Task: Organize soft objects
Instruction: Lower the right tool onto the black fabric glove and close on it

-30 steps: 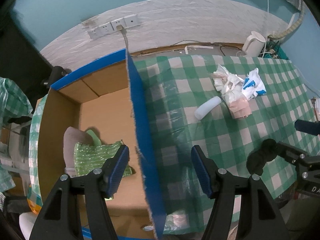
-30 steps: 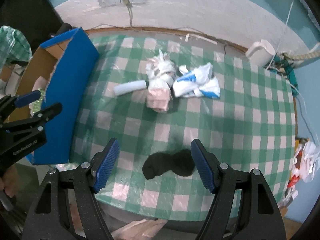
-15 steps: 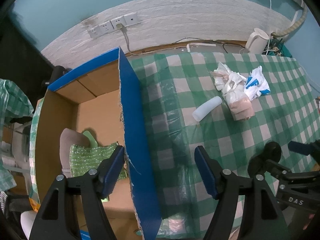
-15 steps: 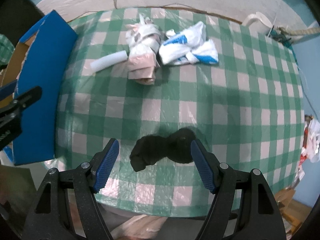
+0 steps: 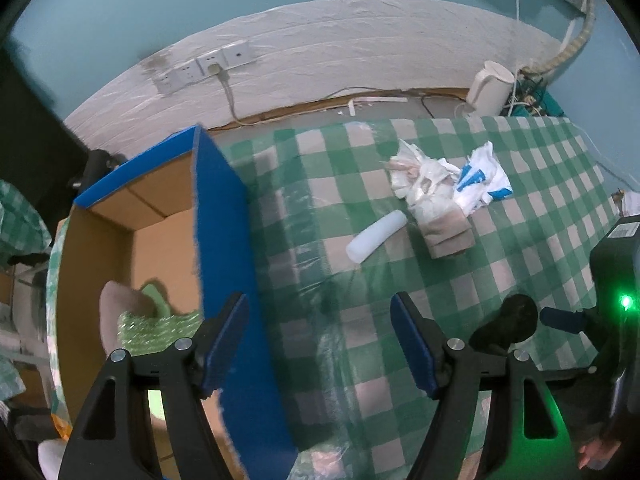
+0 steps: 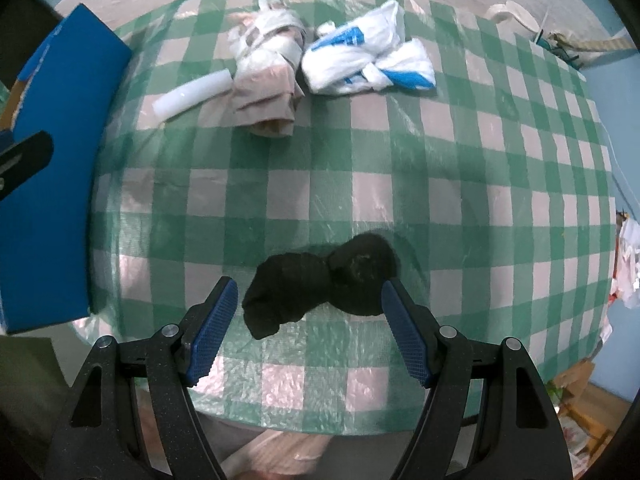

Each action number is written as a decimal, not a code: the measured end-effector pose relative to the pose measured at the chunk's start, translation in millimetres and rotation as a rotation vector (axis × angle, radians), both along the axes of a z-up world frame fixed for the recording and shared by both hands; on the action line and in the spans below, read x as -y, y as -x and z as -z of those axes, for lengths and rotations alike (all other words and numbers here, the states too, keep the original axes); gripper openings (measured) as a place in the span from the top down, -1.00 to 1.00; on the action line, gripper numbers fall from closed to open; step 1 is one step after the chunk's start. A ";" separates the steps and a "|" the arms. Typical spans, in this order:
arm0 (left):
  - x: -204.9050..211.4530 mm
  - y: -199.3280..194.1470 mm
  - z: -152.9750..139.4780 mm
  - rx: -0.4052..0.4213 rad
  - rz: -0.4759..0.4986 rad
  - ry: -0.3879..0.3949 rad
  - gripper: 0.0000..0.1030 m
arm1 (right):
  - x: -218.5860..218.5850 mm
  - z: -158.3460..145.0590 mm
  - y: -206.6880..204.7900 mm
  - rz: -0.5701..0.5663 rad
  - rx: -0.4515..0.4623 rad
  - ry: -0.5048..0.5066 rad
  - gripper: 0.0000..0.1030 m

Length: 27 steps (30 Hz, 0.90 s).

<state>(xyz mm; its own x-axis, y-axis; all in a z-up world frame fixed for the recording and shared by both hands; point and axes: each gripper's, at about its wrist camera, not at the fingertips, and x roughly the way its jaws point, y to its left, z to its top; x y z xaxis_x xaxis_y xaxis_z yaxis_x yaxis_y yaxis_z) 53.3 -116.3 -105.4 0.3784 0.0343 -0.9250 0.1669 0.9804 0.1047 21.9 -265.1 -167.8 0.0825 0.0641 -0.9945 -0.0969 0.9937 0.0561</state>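
A black sock bundle (image 6: 320, 282) lies on the green checked table near its front edge; it also shows in the left wrist view (image 5: 506, 322). My right gripper (image 6: 308, 330) is open, its fingers either side of the sock and just short of it. My left gripper (image 5: 320, 340) is open and empty above the blue wall of the cardboard box (image 5: 224, 248). Inside the box lie green bubble wrap (image 5: 156, 330) and a beige soft piece (image 5: 116, 312). Farther back lie a white foam roll (image 6: 192, 96), a beige and white cloth bundle (image 6: 268, 76) and a white-blue plastic bag (image 6: 368, 56).
The blue box (image 6: 52, 160) stands at the table's left side. A white kettle (image 5: 490, 88) and cables sit at the back right. A wall socket strip (image 5: 204, 66) is on the white wall behind. The table's front edge (image 6: 320, 428) is close below my right gripper.
My right gripper has moved down and forward toward the black sock, which now sits between its open fingers. My left gripper has shifted right, from over the box toward the table.
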 end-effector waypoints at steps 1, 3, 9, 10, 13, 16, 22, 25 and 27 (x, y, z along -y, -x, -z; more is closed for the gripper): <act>3.7 -2.5 2.3 -0.002 0.010 -0.004 -0.44 | 0.0 1.9 -0.5 0.001 -0.002 0.002 -0.45; 10.0 -7.2 6.0 -0.007 0.028 -0.007 -0.44 | 0.2 5.9 -0.8 0.009 -0.008 0.003 -0.45; 24.3 -20.1 16.6 -0.014 0.068 -0.016 -0.44 | -0.8 17.9 1.2 0.015 -0.018 0.015 -0.45; 25.8 -22.1 18.6 -0.017 0.071 -0.016 -0.44 | 0.8 19.3 -2.5 0.015 -0.020 0.015 -0.45; 27.0 -28.9 26.6 -0.035 0.066 -0.011 -0.44 | -0.8 27.9 0.5 0.014 -0.029 0.024 -0.46; 27.4 -35.8 34.7 -0.055 0.058 0.000 -0.44 | 2.3 40.3 1.9 0.022 -0.050 0.016 -0.46; 37.7 -45.9 45.5 -0.050 0.094 -0.017 -0.44 | 10.5 48.8 0.0 0.021 -0.040 -0.020 -0.47; 42.4 -51.8 51.5 -0.063 0.096 -0.019 -0.44 | 12.7 56.1 -2.1 0.008 -0.037 -0.030 -0.47; 45.8 -53.9 54.4 -0.068 0.096 -0.020 -0.44 | 12.7 60.1 -1.4 -0.008 -0.030 -0.030 -0.47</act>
